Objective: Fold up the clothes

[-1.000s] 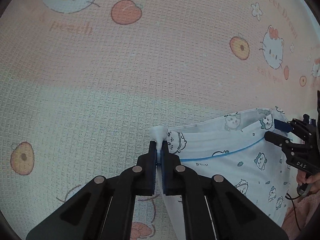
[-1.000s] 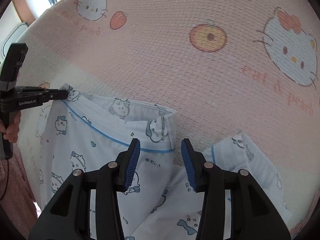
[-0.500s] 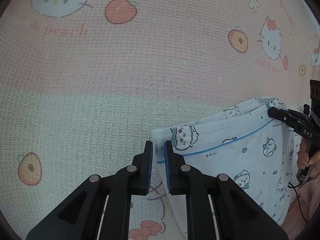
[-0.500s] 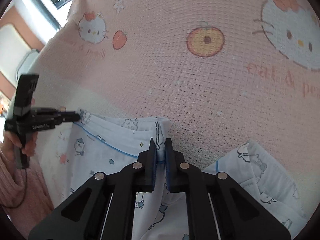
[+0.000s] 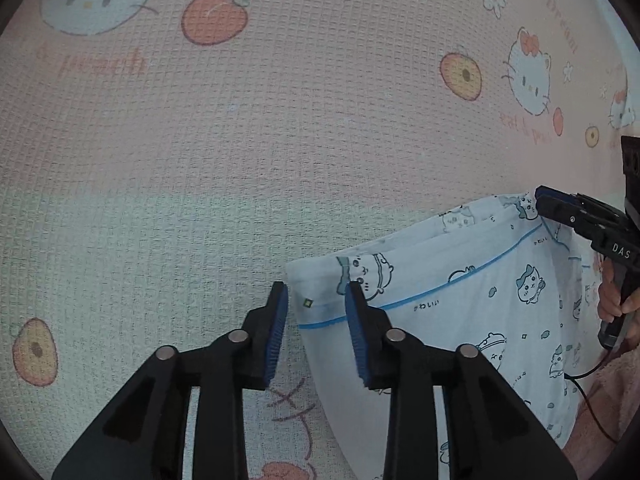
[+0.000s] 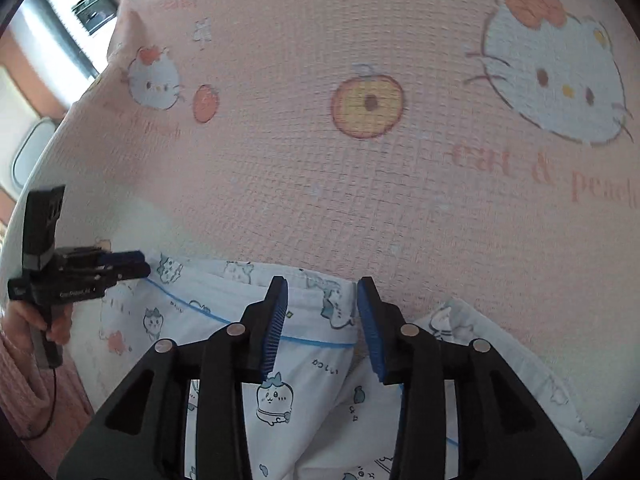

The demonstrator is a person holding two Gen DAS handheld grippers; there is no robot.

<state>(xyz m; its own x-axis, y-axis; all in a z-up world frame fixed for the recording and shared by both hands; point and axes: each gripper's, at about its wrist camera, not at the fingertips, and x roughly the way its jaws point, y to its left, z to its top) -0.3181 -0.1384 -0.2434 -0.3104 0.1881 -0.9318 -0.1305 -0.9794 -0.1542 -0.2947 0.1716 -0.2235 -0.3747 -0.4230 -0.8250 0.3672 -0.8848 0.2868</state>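
Releasing fold | left gripper (image 5: 316, 300) and right gripper (image 6: 322, 294) both wide apart, empty, at top corners of pajamas (image 5: 460, 300) lying on bedsheet (image 5: 240, 160) | next: likely regrip for another fold

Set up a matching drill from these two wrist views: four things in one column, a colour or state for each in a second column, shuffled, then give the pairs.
Things:
1. left gripper
2. white cartoon-print garment with a blue line
3. pink waffle-weave blanket with cat and peach print
4. blue ribbed pads on the right gripper

Colour or state:
A. spread underneath everything
B. jaws open around the garment's corner
C. lying flat, top hem edge facing the blanket
D. apart, one on each side of the hem

Pairs: 1-B, 2-C, 3-A, 4-D
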